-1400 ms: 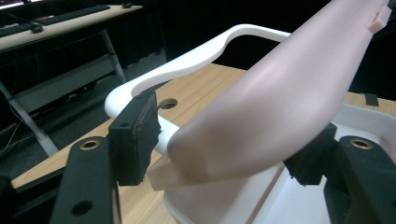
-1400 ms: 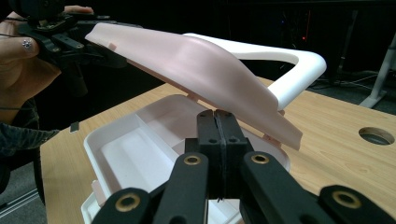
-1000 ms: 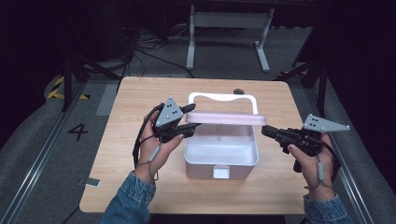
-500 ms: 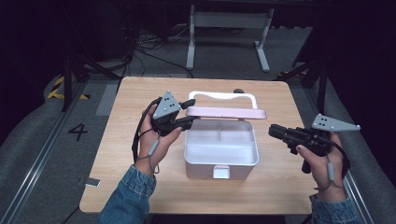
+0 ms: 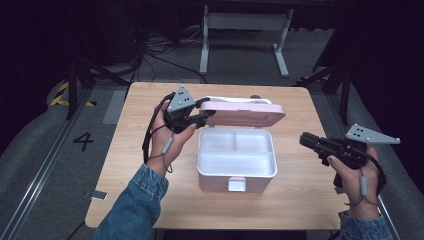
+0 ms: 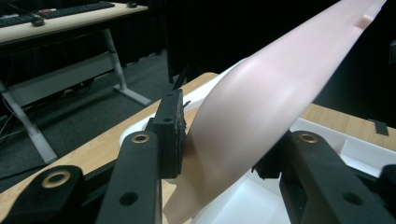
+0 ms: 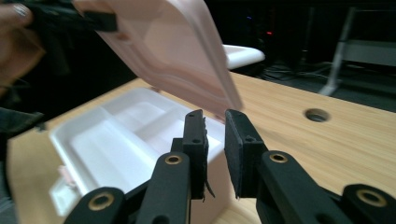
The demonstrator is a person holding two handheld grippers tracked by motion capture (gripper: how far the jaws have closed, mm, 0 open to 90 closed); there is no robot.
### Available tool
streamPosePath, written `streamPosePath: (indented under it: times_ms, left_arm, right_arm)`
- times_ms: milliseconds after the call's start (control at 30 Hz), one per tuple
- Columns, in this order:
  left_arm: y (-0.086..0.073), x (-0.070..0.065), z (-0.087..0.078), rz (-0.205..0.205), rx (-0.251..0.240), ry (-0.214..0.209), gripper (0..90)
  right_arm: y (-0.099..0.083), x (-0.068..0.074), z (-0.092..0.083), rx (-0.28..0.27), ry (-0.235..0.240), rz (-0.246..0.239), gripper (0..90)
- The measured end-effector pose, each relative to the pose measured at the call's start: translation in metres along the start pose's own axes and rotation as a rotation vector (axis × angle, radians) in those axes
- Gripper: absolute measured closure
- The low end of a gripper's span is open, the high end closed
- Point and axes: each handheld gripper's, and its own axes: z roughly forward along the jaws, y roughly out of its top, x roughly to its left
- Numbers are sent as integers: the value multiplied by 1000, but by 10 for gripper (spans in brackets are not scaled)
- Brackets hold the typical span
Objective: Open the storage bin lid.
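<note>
At the middle of the wooden table (image 5: 150,195) stands one white lunch box (image 5: 236,167), open, with its pink lid (image 5: 245,114) raised behind it. The lid's long axis runs left to right, along the box's far edge. Inside the box are three compartments, all bare. One left gripper (image 5: 197,116) sits at the lid's left end, its jaws having just been closing, and they now pinch the lid's edge between their pads; the left gripper view shows the pink lid (image 6: 261,102) pressed between the two black pads. One right gripper (image 5: 306,140) hovers to the right of the box, apart from it, pointing toward it, its jaws having just opened to a narrow gap with nothing between them. So the left hand (image 5: 167,137) is the one on the lid; the lid lies up and left of the right gripper. A round cable hole (image 7: 317,115) pierces the table beyond the box.
</note>
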Motion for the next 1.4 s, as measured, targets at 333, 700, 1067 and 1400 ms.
streamPosePath:
  times_ms: [333, 700, 1067, 1400]
  left_arm:
    - [9, 13, 12, 3, 36, 27, 639]
    - [16, 25, 29, -6, 86, 75, 620]
    - [17, 41, 51, -38, 138, 69, 561]
    - [13, 46, 74, -21, 181, 109, 432]
  right_arm:
    - [-5, -16, -4, 20, -47, 20, 782]
    - [-10, -23, -5, 34, -71, 38, 773]
    - [-14, -27, -4, 39, -81, 47, 770]
    - [-17, -32, -2, 46, -83, 47, 759]
